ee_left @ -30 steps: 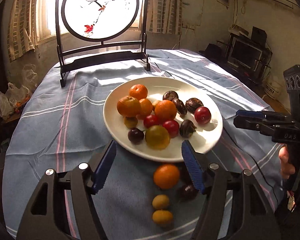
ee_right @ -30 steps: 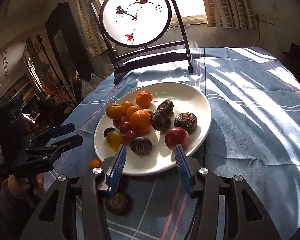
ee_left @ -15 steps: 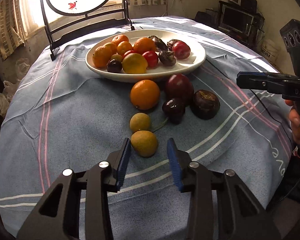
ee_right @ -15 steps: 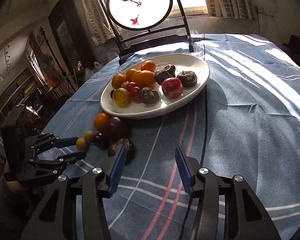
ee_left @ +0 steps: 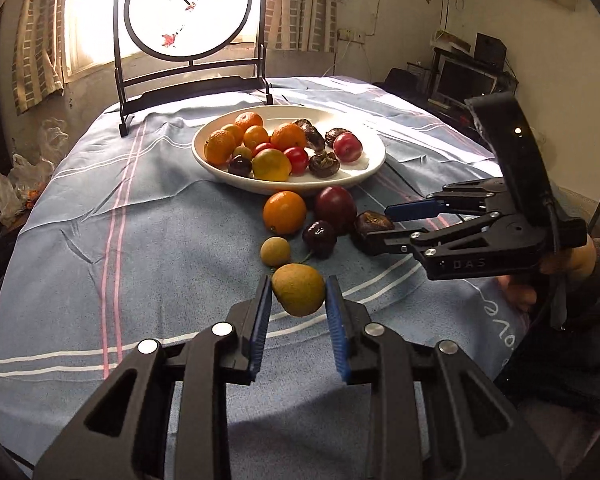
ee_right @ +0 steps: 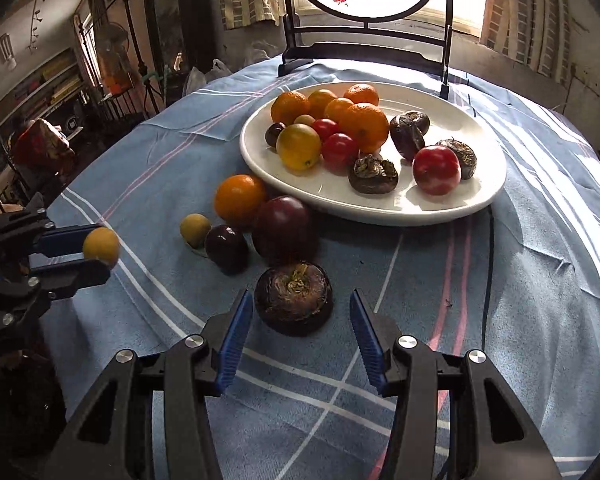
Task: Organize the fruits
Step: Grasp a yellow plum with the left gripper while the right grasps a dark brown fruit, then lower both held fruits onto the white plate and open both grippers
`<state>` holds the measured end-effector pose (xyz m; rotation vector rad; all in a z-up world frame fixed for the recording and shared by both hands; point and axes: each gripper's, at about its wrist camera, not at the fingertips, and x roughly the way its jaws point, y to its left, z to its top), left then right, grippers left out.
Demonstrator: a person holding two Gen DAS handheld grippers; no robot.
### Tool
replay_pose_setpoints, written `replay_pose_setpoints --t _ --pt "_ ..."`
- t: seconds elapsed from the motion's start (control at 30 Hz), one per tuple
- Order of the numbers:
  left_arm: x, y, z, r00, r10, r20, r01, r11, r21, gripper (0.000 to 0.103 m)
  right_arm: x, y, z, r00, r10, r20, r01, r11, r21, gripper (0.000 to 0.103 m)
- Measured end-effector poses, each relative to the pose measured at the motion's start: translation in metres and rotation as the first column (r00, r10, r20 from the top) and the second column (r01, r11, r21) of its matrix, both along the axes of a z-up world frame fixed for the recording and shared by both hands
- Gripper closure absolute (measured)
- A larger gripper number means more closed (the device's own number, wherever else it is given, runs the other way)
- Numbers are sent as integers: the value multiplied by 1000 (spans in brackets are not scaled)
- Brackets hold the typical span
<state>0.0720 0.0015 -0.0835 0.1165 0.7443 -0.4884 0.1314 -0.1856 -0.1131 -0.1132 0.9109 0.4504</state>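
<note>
Left gripper [ee_left: 299,300] is clamped on the yellow-green fruit [ee_left: 298,289], which sits between the blue pads near their tips, a pad on each side; from the right wrist view it looks lifted off the blue striped tablecloth [ee_left: 140,240]. Right gripper [ee_right: 301,334] is spread wide with nothing held, and the dark water chestnut [ee_right: 293,298] lies on the cloth between its fingertips, gaps on both sides. Loose orange [ee_right: 239,199], plum [ee_right: 282,224], cherry [ee_right: 226,248] and small tan fruit [ee_right: 195,230] sit clustered just in front of the white plate [ee_right: 452,208] of fruit.
</note>
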Motion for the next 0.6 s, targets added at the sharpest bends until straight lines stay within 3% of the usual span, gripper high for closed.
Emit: replay_pose_setpoints --t 0.1,0.27,0.4,0.6 --pt "0 5 0 1000 11 -3 -11 1000 -11 77 1 2 -1 1000 -9 -8 9 1000 4 61" --pt "1 7 -3 1000 10 -7 -10 1000 -23 77 -14 -16 7 998 -54 11 53 996 72 62" --pt "8 6 5 1000 9 -2 -9 999 -40 77 -18 -51 31 991 -115 66 106 986 127 62" --pt "54 -11 29 997 18 70 -13 997 -73 77 22 -82 71 975 -188 116 169 972 161 62"
